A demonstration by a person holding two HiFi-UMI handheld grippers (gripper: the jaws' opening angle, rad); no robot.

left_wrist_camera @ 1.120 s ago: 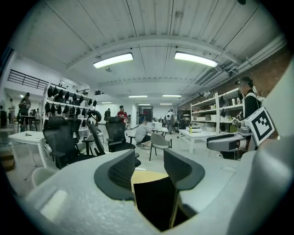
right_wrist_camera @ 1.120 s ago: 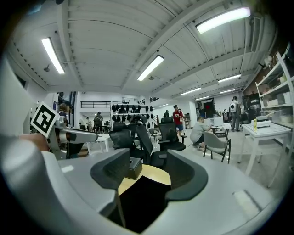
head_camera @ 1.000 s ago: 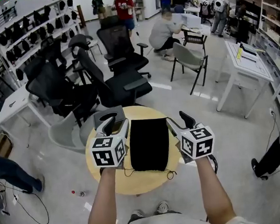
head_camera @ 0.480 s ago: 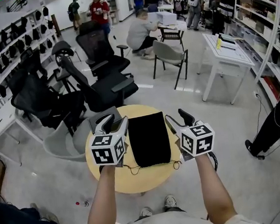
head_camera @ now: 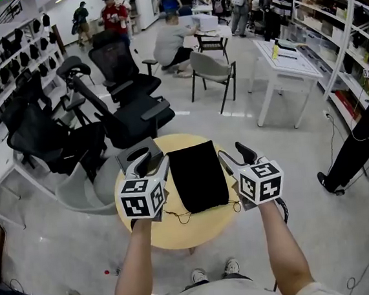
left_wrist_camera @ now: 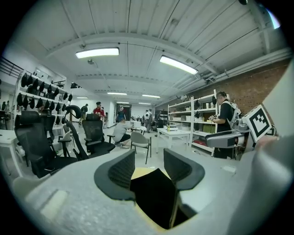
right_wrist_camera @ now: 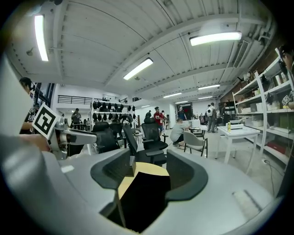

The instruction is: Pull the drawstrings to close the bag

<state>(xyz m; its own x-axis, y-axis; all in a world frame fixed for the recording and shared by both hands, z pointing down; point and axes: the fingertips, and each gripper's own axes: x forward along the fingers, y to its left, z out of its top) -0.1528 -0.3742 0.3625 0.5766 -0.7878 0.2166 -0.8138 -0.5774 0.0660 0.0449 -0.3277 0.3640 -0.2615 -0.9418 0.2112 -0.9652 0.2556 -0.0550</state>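
Round wooden table (head_camera: 179,231): the flat black bag (head_camera: 197,175) lies on it, at about its middle, long axis running away from the person.

Bag: mouth end is the near end. It lies between the two grippers and neither touches it.

Left gripper (head_camera: 152,163): held just beside the bag's left edge, level with the bag's near half. In the left gripper view (left_wrist_camera: 149,167) the jaws are spread with nothing between them; the bag (left_wrist_camera: 154,193) shows through the gap, lower and farther on.

Right gripper (head_camera: 234,157): held just beside the bag's right edge, mirror of the left. In the right gripper view (right_wrist_camera: 149,170) the jaws are likewise spread and empty, with the bag (right_wrist_camera: 142,197) and a strip of table (right_wrist_camera: 124,181) seen beyond them.

Grey box (head_camera: 136,153): on the table off the bag's far left corner, partly behind the left gripper.

Drawstrings (head_camera: 178,214): thin cords trailing loose on the table from both near corners of the bag, ungripped.
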